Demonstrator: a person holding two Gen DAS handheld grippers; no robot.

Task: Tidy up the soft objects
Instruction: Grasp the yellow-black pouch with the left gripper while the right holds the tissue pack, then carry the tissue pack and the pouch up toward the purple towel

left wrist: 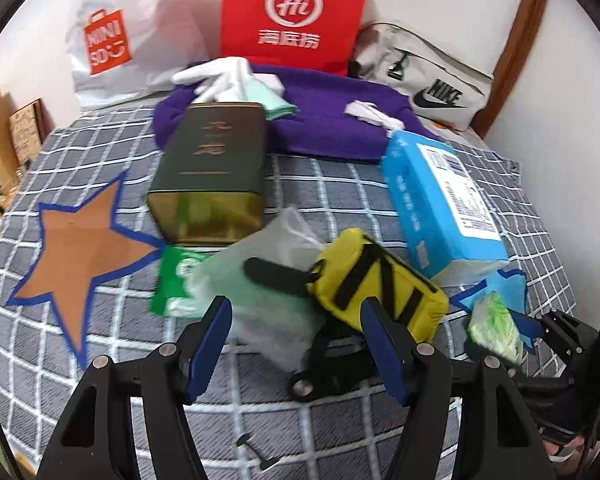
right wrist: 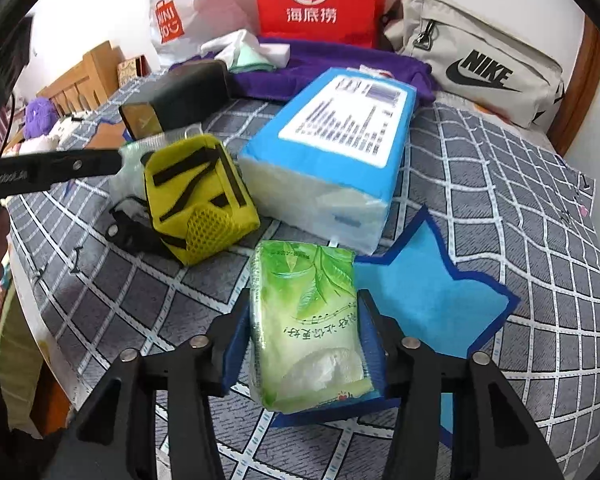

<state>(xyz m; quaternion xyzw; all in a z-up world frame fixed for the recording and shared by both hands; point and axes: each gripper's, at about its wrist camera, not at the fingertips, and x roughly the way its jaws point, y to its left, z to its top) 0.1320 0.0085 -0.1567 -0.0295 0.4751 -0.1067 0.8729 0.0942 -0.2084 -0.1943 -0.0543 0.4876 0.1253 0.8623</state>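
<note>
My right gripper (right wrist: 306,332) is shut on a green tissue pack (right wrist: 306,332) and holds it over the blue star mat (right wrist: 428,296). It also shows at the right of the left wrist view (left wrist: 494,328). My left gripper (left wrist: 296,320) is open, just in front of a translucent plastic bag (left wrist: 268,292) and a yellow pouch (left wrist: 380,284) with black straps. A big blue tissue pack (left wrist: 440,196) lies to the right. A brown star mat (left wrist: 80,256) lies to the left. White gloves (left wrist: 220,74) and a purple cloth (left wrist: 332,116) lie at the back.
A dark green tin box (left wrist: 212,168) lies on a green packet (left wrist: 172,284). A red paper bag (left wrist: 296,12), a white Miniso bag (left wrist: 112,32) and a grey Nike bag (left wrist: 428,76) stand against the wall. The checked bedcover (left wrist: 332,192) ends at the left.
</note>
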